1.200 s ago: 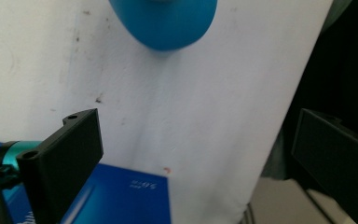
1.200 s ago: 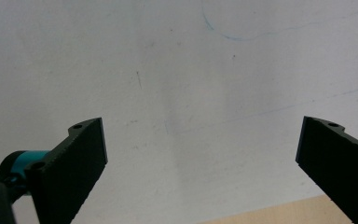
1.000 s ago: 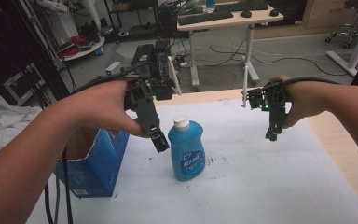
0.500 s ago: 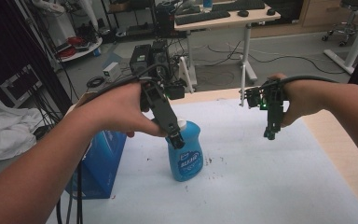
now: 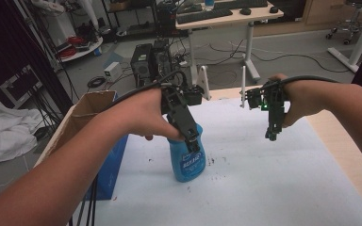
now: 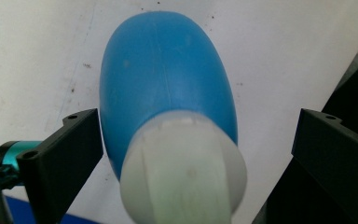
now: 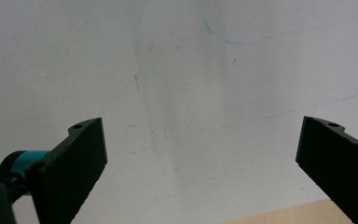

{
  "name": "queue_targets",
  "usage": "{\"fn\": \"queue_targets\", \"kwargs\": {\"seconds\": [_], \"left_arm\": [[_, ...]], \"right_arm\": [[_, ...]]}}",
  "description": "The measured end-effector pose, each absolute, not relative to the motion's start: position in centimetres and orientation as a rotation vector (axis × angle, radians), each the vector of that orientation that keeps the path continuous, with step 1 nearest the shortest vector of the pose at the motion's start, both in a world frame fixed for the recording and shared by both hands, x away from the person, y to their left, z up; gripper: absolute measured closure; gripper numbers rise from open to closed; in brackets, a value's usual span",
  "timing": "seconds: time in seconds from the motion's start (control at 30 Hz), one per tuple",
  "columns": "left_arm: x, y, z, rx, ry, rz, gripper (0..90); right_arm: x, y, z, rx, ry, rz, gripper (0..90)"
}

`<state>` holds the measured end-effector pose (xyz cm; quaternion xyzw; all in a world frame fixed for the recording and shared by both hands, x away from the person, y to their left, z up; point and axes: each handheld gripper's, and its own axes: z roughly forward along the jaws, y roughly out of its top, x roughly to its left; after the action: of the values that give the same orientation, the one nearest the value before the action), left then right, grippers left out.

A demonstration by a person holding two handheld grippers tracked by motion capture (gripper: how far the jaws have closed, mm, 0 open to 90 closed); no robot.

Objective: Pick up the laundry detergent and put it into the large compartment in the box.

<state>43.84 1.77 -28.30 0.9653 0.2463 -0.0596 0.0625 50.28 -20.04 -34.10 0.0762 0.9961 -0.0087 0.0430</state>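
A blue dish-soap bottle [image 5: 187, 162] with a white cap stands upright on the white table cover. My left gripper [image 5: 192, 139] hangs right over its top, pointing down. In the left gripper view the white cap [image 6: 184, 173] and blue body [image 6: 165, 93] sit between my open jaws, which stand apart from the bottle on both sides. My right gripper [image 5: 270, 134] hovers above the cover to the right of the bottle, pointing down. Its jaws are wide open over bare white cover [image 7: 191, 93] with nothing between them.
A cardboard box [image 5: 87, 110] with a blue side stands at the table's left edge, close to my left forearm. The white cover [image 5: 264, 188] is speckled with dark marks near the bottle. The wooden table edge [image 5: 339, 141] shows at the right. Desks and cables lie beyond.
My left gripper has moved right and down from beside the bottle to directly over its cap, so the jaws now straddle it. The right gripper has hardly moved.
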Motion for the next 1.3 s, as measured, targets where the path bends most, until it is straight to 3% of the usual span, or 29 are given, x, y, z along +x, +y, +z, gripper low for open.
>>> {"fn": "queue_targets", "kwargs": {"seconds": [0.63, 0.8, 0.87, 1.07, 1.3], "left_arm": [[44.2, 0.7, -29.5, 2.956, 0.792, -0.126, 1.9], [44.2, 0.6, -29.6, 2.955, 0.812, -0.107, 4.4], [44.2, 0.6, -29.6, 2.954, 0.818, -0.072, 10.2], [44.2, 0.7, -29.8, 2.953, 0.822, -0.109, 10.4], [44.3, 0.7, -29.8, 2.957, 0.824, -0.114, 16.8]], "right_arm": [[50.3, -20.3, -34.2, 0.248, 3.046, -0.026, 0.9], [50.3, -20.2, -34.3, 0.238, 3.041, -0.025, 0.9], [50.2, -20.1, -34.3, 0.242, 3.038, -0.02, 0.9], [50.2, -20.0, -34.2, 0.243, 3.043, -0.022, 0.9], [50.2, -20.0, -34.3, 0.234, 3.046, -0.03, 0.9]]}}
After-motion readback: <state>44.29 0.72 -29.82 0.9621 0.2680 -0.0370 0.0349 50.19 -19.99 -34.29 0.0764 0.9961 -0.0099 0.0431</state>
